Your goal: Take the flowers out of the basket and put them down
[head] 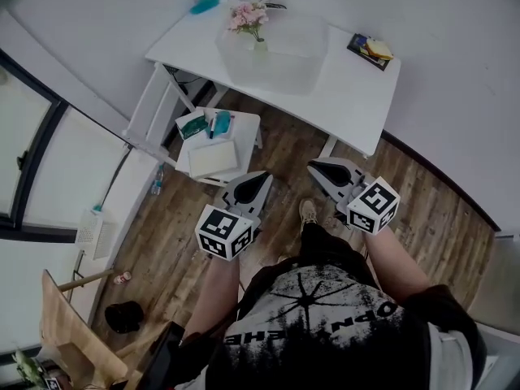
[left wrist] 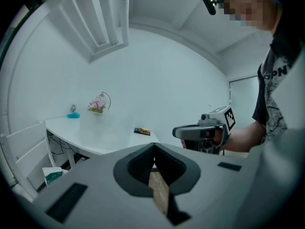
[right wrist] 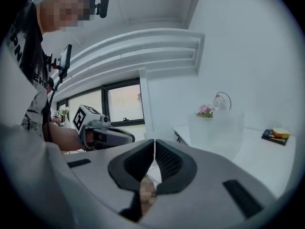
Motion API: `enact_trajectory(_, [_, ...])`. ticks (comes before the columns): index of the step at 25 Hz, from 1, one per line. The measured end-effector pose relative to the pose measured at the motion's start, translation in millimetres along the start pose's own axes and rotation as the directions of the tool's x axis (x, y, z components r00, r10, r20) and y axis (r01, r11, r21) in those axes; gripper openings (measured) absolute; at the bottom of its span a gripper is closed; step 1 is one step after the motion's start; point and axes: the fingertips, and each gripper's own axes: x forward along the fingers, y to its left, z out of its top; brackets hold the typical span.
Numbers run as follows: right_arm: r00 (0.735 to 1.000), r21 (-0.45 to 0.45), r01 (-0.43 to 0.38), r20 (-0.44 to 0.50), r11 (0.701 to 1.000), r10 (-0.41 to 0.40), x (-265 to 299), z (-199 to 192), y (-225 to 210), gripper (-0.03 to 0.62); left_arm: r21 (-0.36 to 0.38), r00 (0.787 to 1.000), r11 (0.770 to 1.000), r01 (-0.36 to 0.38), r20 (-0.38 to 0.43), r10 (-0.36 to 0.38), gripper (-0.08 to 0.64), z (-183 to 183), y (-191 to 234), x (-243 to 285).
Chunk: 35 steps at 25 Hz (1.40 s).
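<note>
Wood planks cover the floor (head: 284, 149), with white walls around and a dark-framed window (head: 24, 161) at 9 o'clock in the head view. At 7 o'clock a black object (head: 123, 317) lies on the planks, too small to make out.

A small white stand (head: 248, 124) sits at 11 o'clock from the grippers, between them and the white table (head: 349, 96). It carries a white box (head: 213, 158) and some teal items (head: 221, 123).

The left gripper (head: 262, 179) hovers over the floor, its jaws closed together with nothing between them.

At 12 o'clock on the table stands the basket (head: 284, 63), a frosted see-through tub. The flowers (head: 249, 16), pink, stand upright in its far left corner. A teal object (head: 205, 5) lies on the table at the flowers' 10 o'clock.

The right gripper (head: 315, 169) is just beside the left one, with the tips angled toward each other. Its jaws are likewise pressed together and empty. Both grippers are well apart from the basket, with the table's near edge and the stand in the way.

At 1 o'clock, on the table's right end, a yellow thing (head: 379, 49) rests on a dark flat pad (head: 357, 43).

Black-and-white square markers cover each gripper's cube (head: 223, 232). The person's black shirt (head: 325, 323) shows the letters "OPN".
</note>
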Motion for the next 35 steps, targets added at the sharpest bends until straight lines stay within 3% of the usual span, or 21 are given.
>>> enact_trajectory(15, [0.994,-0.117,-0.099,-0.056,0.988,0.093,53,31,-155,0.02,-0.017,0.994,0.994,-0.107,0.009,0.107,0.015,53,79,136])
enact_trajectory(20, [0.99,-0.108,-0.138,-0.038,0.985,0.134,63,43,-194,0.02,-0.013,0.99,0.99,-0.141,-0.002,0.141,0.015,67,95,174])
enact_trajectory(35, [0.979,-0.106,-0.204,0.006,0.973,0.206,94,58,-239,0.02,0.04,0.972,0.971,-0.235,0.004,0.235,0.015,98,142,208])
